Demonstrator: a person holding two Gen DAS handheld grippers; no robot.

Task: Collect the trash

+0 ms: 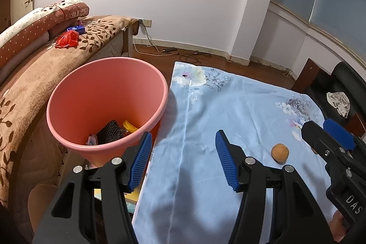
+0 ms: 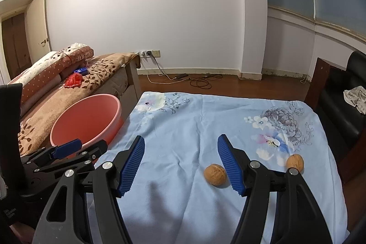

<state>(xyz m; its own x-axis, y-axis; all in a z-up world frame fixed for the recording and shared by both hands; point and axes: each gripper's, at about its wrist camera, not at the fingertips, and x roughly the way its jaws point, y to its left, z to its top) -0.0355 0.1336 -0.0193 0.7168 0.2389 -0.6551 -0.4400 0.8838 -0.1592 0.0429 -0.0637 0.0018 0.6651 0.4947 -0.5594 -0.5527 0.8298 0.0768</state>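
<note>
Hovering with jaws wide and empty, left gripper and right gripper, one walnut at 3 o'clock between the right pads, pink bin at 10 o'clock

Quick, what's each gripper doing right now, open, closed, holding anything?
Left gripper: open, holding nothing, above the blue cloth.
Right gripper: open, holding nothing; a walnut lies by its right finger.

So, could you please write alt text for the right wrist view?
The open right gripper hovers over a blue floral cloth with two walnuts. A pink bin and the left gripper sit at left.
</note>
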